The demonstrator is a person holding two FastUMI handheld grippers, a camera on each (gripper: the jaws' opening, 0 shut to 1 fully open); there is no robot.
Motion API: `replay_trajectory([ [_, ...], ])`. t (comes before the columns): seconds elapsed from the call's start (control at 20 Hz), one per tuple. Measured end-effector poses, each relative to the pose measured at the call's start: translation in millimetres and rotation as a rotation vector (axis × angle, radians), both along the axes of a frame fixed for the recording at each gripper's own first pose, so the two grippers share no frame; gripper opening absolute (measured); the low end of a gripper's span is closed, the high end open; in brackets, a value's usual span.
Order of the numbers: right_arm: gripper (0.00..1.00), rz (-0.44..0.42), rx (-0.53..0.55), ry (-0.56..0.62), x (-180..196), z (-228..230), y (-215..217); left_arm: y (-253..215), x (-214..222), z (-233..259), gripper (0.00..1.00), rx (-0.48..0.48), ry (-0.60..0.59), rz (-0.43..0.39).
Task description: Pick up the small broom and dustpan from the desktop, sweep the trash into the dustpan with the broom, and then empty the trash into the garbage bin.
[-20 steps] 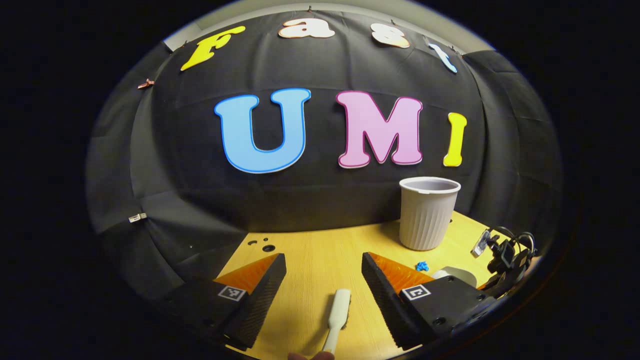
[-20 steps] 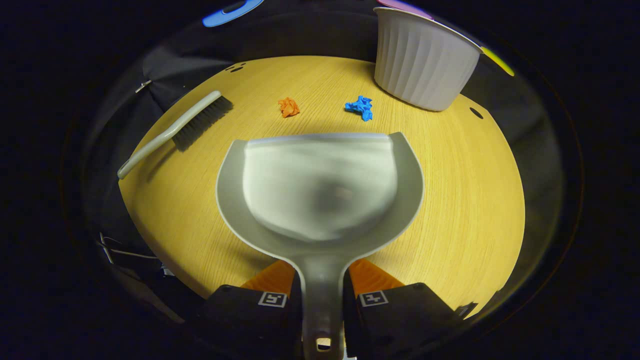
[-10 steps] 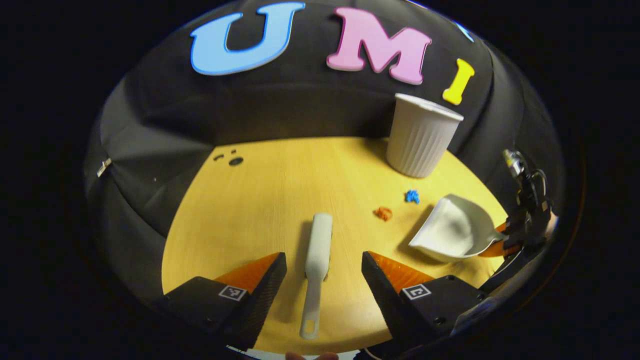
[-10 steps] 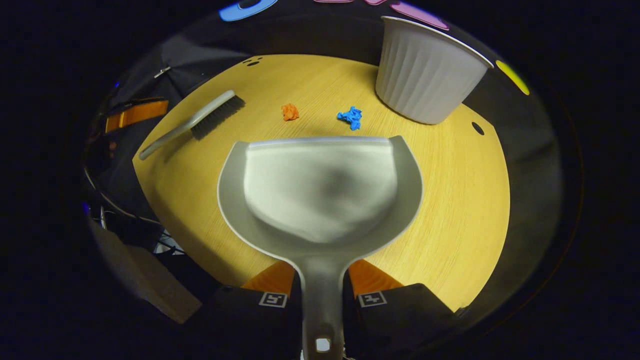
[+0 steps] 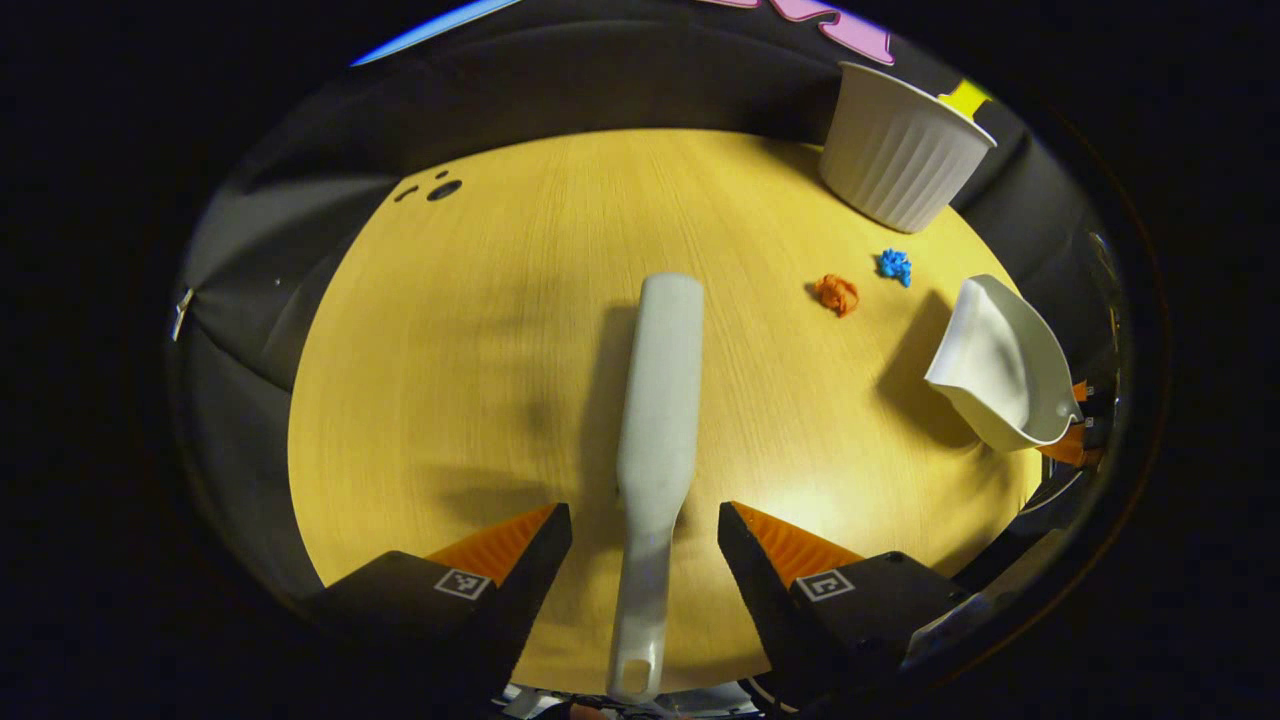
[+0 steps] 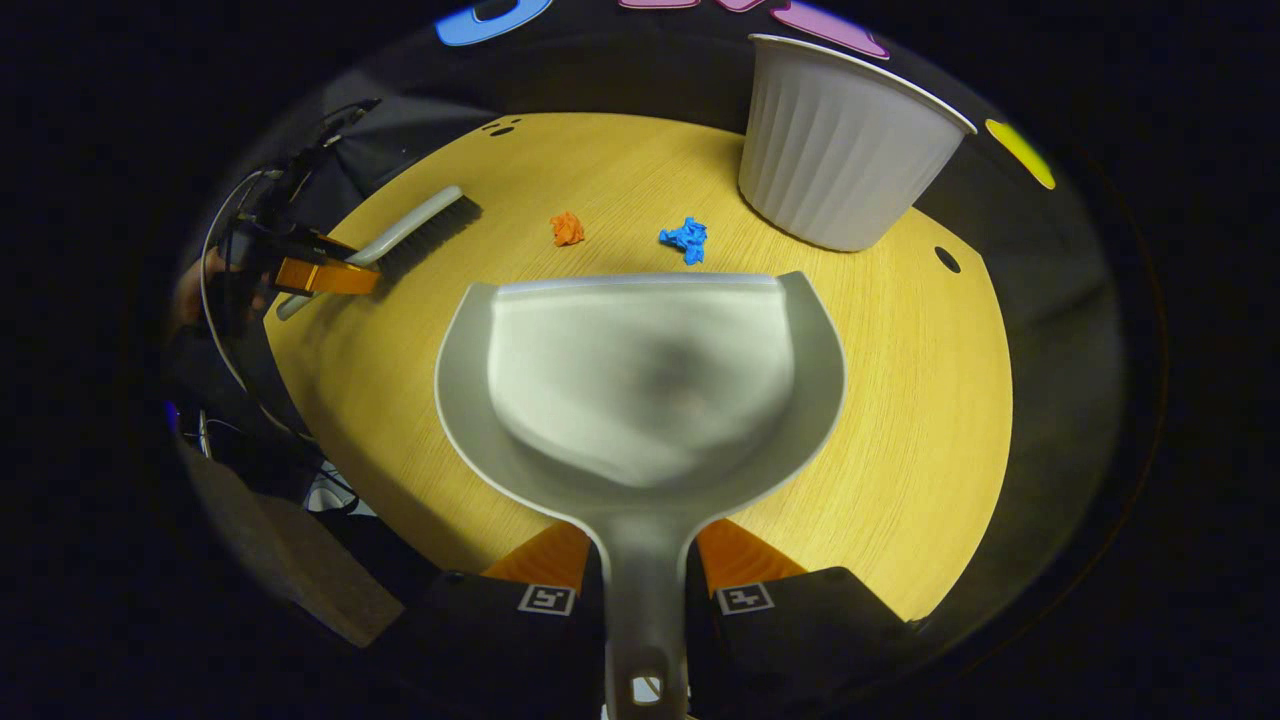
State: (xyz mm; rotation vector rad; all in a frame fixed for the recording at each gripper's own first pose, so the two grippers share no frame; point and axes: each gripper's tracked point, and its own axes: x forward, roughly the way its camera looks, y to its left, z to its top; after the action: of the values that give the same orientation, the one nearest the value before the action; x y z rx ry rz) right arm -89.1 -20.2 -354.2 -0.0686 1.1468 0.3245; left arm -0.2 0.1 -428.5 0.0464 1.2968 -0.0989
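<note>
Small broom (image 5: 655,400) lies flat on the desktop (image 5: 480,380), its handle between the wide-open left gripper (image 5: 645,530) fingers. Light, stiff plastic, likely slippery; grip mid-handle. Right gripper (image 6: 640,565) clamps the dustpan (image 6: 640,380) handle.

Wooden tabletop (image 5: 480,330); dark holes (image 5: 443,189) at far edge.

the left gripper (image 5: 645,530) sits at the bottom centre of the left gripper view, jaws spread wide. the right gripper (image 6: 645,560), bottom centre of the right gripper view, is clamped tight.
</note>
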Motion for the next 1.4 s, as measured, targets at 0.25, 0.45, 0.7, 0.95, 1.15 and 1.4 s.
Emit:
replay_trajectory([
  [0.25,0.36,-0.018,0.004,-0.001,1,-1,0,-6,1,-19,0.84,0.006,0.069,0.004],
  [0.45,0.36,-0.004,0.002,0.026,-1,-3,-1,-7,7,-23,0.45,0.051,0.086,-0.028],
  [0.7,0.40,0.017,-0.005,0.083,8,0,-5,-28,48,-4,0.25,0.088,0.005,-0.085],
  [0.95,0.32,0.045,-0.010,0.137,21,0,-5,-72,113,4,0.25,0.112,-0.063,-0.262],
  [1.15,0.36,0.089,-0.033,0.177,25,-7,-6,-96,143,-7,0.25,0.132,-0.050,-0.359],
  [1.4,0.36,0.105,-0.035,0.179,29,-10,-8,-109,152,-26,0.25,0.151,-0.018,-0.399],
])
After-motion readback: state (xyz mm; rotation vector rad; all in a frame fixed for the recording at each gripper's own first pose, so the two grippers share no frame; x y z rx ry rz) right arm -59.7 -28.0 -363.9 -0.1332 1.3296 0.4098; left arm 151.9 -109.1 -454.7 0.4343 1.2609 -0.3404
